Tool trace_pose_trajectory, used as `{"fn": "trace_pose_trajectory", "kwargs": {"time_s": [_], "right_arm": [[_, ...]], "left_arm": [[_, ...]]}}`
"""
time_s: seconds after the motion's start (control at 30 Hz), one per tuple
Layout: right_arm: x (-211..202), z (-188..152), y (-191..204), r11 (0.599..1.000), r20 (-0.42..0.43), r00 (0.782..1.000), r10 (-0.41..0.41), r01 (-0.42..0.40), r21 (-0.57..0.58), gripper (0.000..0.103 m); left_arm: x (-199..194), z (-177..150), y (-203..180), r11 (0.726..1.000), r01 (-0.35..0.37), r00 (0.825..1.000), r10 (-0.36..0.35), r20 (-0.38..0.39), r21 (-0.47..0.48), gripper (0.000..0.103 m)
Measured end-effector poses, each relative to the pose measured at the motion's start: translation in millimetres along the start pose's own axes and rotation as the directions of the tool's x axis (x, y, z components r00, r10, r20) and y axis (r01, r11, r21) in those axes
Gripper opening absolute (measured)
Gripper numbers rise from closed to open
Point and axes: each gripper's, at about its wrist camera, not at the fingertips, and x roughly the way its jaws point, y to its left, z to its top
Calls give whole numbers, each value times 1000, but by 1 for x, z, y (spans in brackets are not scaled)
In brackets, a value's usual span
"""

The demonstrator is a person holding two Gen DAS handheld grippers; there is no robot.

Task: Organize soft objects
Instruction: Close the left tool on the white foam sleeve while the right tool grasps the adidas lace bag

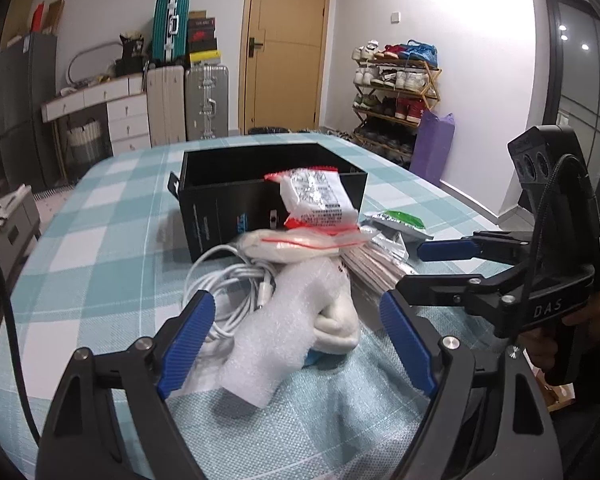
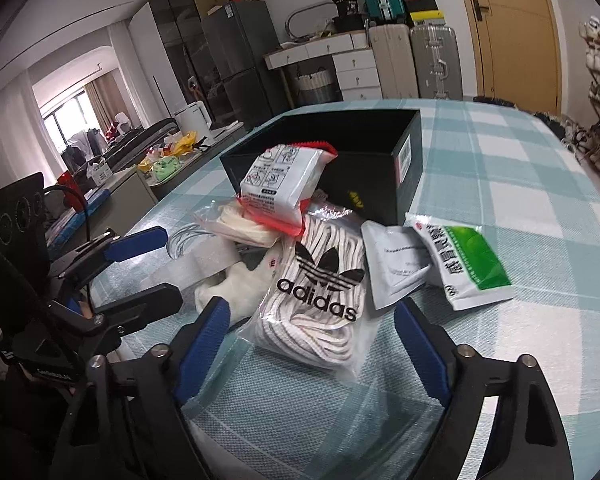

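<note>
- On your left side of the counter [image 1: 100, 216], the left gripper [image 1: 296, 344] hangs low over the pile, tilted downward, its jaws standing wide and gripping nothing.
- Between those jaws lie the bubble wrap [image 1: 276, 320] and the white sock [image 1: 340, 324]; the white cable [image 1: 224, 280] coils just beside the left finger. None looks pinched yet.
- Behind them, at the middle, the black box [image 1: 260, 184] stands open on the checked cloth. It reads as the place for the soft things.
- A red-edged packet [image 1: 316, 200] leans on the box's near wall, resting on a clear bag of pale material [image 1: 300, 244].
- Further right, the adidas lace bag [image 2: 320, 292] lies between the jaws of your right gripper [image 2: 312, 340], which also stand wide and hold nothing.
- Just right of it sit the grey pouch [image 2: 396, 260] and the green sachet [image 2: 472, 260], overlapping at one edge.
- My reading: you are at the first pick, nothing boxed so far as can be seen.
- Next you need to lower each gripper, close on one soft item only, and lift clear before carrying it over the box rim.
- Watch that the cable does not trail along with the wrap.
</note>
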Motion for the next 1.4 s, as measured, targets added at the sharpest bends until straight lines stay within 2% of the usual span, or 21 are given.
{"fn": "trace_pose_trajectory", "kwargs": {"time_s": [0.23, 0.37, 0.43, 0.5, 0.57, 0.77, 0.93, 1.07, 1.4], "right_arm": [[13, -3, -2, 999, -39, 999, 21, -20, 27, 79], [16, -1, -3, 998, -49, 998, 36, -34, 43, 74], [17, -1, -4, 998, -54, 998, 34, -31, 50, 74], [18, -1, -4, 998, -53, 998, 36, -33, 55, 74], [19, -1, -4, 998, -52, 998, 33, -30, 56, 73], [23, 4, -5, 997, -53, 998, 31, -27, 73, 72], [22, 3, -4, 998, -52, 998, 19, -16, 62, 54], [15, -2, 0, 999, -32, 999, 15, -14, 36, 48], [-12, -12, 11, 999, 31, 999, 14, -13, -37, 46]], "left_arm": [[8, -3, 7, 999, 30, 999, -32, -42, -43, 73], [11, -5, 8, 997, 43, 997, -46, -61, -59, 57], [11, -4, 9, 997, 47, 997, -52, -64, -66, 51], [10, -5, 10, 996, 51, 996, -55, -65, -71, 37], [10, -5, 10, 996, 55, 996, -60, -68, -75, 32], [5, -4, 6, 997, 51, 997, -54, -48, -52, 28], [1, -3, 5, 998, 51, 998, -52, -35, -44, 27], [-5, -1, 4, 998, 57, 998, -57, -22, -37, 26], [-24, 5, 7, 994, 103, 994, -102, 25, -42, 26]]}}
